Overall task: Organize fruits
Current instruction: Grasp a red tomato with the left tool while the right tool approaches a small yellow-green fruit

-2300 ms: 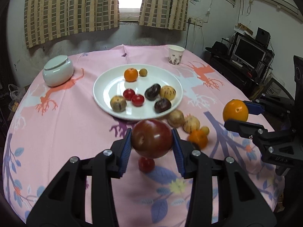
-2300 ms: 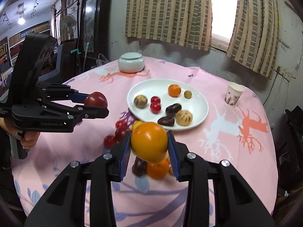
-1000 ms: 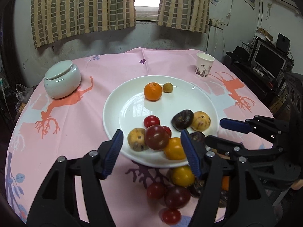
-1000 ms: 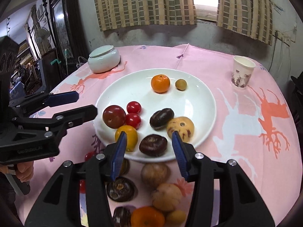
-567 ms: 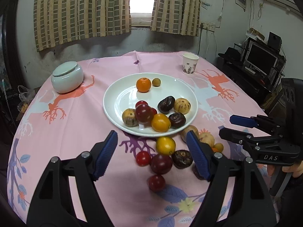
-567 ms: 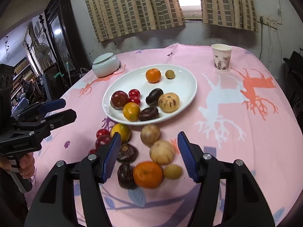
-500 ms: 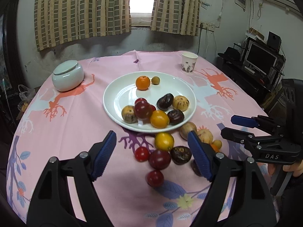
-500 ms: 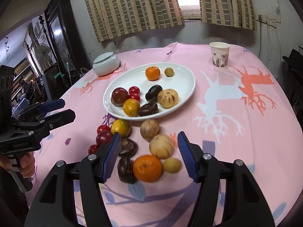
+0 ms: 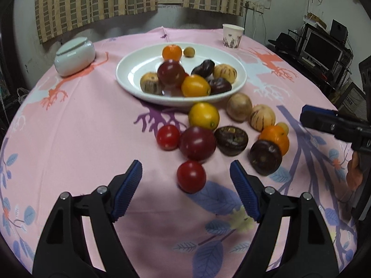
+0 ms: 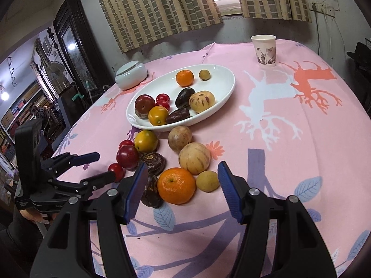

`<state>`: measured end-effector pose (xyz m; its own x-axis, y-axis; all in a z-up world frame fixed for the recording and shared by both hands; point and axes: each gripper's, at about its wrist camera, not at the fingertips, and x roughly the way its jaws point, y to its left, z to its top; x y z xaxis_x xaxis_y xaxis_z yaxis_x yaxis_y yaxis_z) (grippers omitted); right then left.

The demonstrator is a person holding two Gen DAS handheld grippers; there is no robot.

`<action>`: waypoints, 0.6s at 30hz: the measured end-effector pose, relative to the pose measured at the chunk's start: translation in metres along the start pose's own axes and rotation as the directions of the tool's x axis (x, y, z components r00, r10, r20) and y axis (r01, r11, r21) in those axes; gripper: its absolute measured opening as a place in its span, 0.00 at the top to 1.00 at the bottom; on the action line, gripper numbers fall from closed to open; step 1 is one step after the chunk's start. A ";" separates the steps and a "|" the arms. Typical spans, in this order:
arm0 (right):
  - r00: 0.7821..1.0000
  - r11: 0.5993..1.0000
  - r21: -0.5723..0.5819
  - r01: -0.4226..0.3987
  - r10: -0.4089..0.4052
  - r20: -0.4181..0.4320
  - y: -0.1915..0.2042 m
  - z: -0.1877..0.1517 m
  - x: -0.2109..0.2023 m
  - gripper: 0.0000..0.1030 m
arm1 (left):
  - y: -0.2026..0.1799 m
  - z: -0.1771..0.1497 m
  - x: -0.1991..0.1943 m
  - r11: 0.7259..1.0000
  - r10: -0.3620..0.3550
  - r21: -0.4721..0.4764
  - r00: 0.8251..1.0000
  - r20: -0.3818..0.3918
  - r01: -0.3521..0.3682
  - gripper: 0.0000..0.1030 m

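Both tongs [image 9: 185, 191] [image 10: 183, 188] wide open, empty.
Next: small tomato [image 9: 191, 176] on desk [image 9: 81, 139], just ahead of L tongs; soft, smooth, rolls — grip at widest part, light squeeze.

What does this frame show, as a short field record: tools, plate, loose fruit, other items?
left tool: open, empty, small red tomato between its fingers
right tool: open, empty, over the orange
plate: white, holds several fruits
loose fruit: a cluster on the pink tablecloth near the plate
other items: paper cup, lidded ceramic jar
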<state>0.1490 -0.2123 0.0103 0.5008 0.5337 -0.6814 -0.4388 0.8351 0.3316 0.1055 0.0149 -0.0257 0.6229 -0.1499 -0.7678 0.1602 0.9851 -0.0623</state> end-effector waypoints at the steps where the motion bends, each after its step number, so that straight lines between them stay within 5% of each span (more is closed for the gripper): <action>1: 1.000 1.000 -0.004 0.000 0.000 0.000 0.001 0.000 0.000 0.39 | 0.001 -0.001 0.003 1.000 -0.007 -0.001 1.000 -0.012 0.007 0.22; 6: 1.000 1.000 -0.019 -0.005 0.004 -0.009 0.005 -0.002 0.002 0.39 | 0.005 -0.004 0.009 0.999 -0.026 -0.023 1.000 -0.018 0.025 0.27; 10: 1.000 1.000 -0.027 -0.012 0.012 -0.015 0.008 -0.003 0.004 0.39 | 0.004 -0.006 0.020 0.999 -0.051 -0.017 0.997 -0.064 0.050 0.63; 15: 0.999 0.999 -0.037 -0.007 0.006 -0.035 0.011 -0.005 0.009 0.39 | -0.009 -0.010 0.023 0.998 0.011 0.065 0.999 -0.030 -0.009 0.62; 18: 0.999 0.998 -0.063 0.005 -0.007 -0.034 0.016 -0.006 0.008 0.39 | -0.010 -0.008 0.022 0.997 0.002 0.074 0.999 -0.032 0.000 0.71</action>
<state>0.1414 -0.1950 0.0062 0.4783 0.5229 -0.7055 -0.4828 0.8277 0.2861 0.1114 0.0027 -0.0470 0.5983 -0.1452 -0.7880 0.2170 0.9761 -0.0151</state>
